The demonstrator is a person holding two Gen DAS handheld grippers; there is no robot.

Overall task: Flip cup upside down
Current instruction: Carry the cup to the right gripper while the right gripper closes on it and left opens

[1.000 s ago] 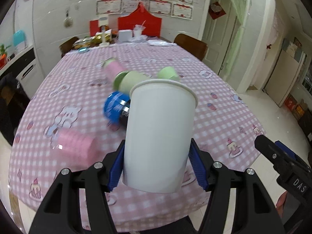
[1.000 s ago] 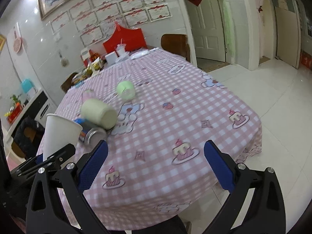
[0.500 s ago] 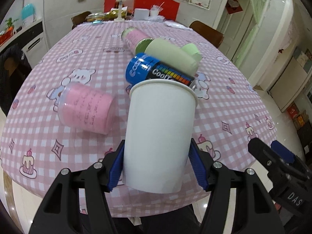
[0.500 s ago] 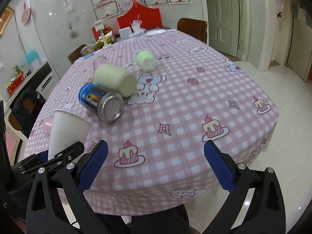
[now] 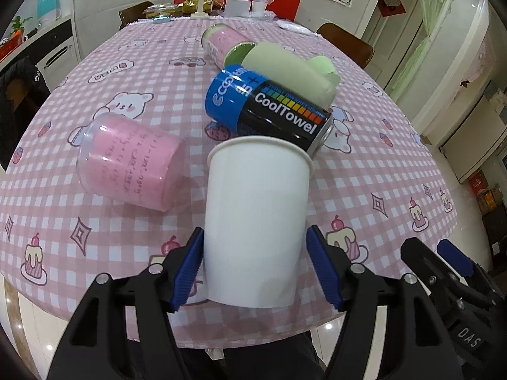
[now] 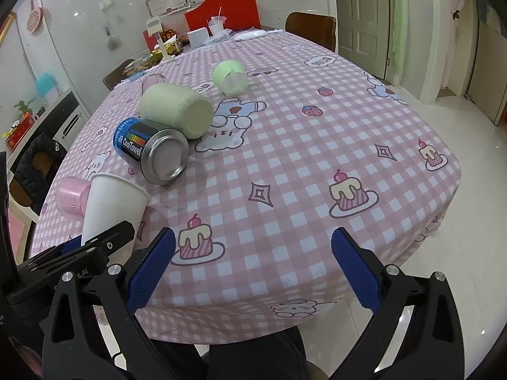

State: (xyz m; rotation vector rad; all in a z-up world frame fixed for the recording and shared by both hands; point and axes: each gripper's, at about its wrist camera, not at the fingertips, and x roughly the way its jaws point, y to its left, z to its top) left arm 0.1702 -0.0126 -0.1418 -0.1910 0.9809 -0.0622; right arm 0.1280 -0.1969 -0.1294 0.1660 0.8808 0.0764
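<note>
My left gripper (image 5: 255,264) is shut on a white paper cup (image 5: 256,218). Its blue pads press both sides of the cup near its base, and the rim points away from me, tilted down toward the table. The cup also shows in the right wrist view (image 6: 109,205) at the left, held by the left gripper above the near table edge. My right gripper (image 6: 252,267) is open and empty over the front edge of the pink checked tablecloth (image 6: 317,145).
A pink cup (image 5: 126,164) lies on its side left of the white cup. A blue and black CoolTowel can (image 5: 269,106), a pale green cup (image 5: 285,69), another pink cup (image 5: 221,42) and a small green cup (image 6: 229,77) lie further back. Clutter stands at the table's far end.
Both grippers have moved forward and tilted down over the table. The white cup stays gripped and now points lower, closer to the can and pink cup.
</note>
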